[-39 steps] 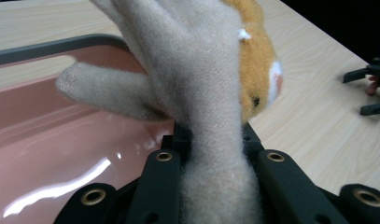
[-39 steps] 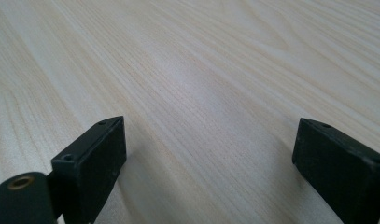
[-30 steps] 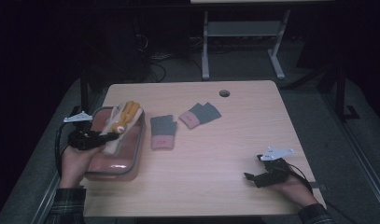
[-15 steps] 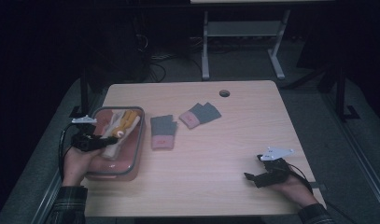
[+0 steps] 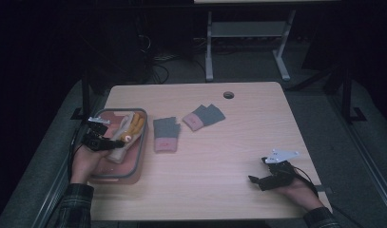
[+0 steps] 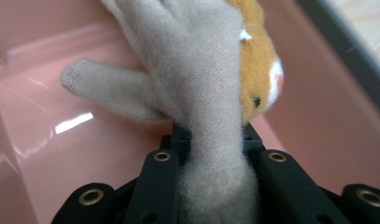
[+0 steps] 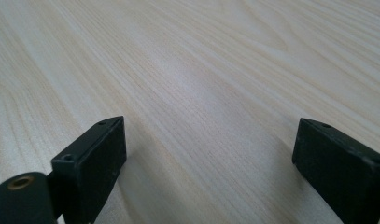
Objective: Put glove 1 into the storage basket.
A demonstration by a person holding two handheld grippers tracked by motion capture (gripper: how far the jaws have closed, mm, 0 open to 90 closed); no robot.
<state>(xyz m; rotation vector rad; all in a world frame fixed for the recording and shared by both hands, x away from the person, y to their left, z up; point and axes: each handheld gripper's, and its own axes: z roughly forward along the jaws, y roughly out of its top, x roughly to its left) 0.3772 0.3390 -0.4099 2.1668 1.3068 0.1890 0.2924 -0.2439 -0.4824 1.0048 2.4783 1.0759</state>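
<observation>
Two grey-and-pink gloves [image 5: 166, 134] [image 5: 203, 117] lie apart on the wooden table [image 5: 238, 156].

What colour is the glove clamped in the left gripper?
The glove is pale beige-grey with an orange patch, clearest in the left gripper view.

The left tool [image 5: 116, 141] has lowered the beige glove [image 5: 127, 135] into the pink bin [image 5: 134, 167]

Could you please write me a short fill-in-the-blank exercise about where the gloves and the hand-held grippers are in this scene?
1. The left hand-held gripper is shut on a beige ____.
2. That glove hangs over a ____ tray.
3. The right hand-held gripper has its jaws ____ above the bare table.
4. The number of grey gloves lying flat on the table is ____.

Missing words: glove; pink; open; two
</observation>
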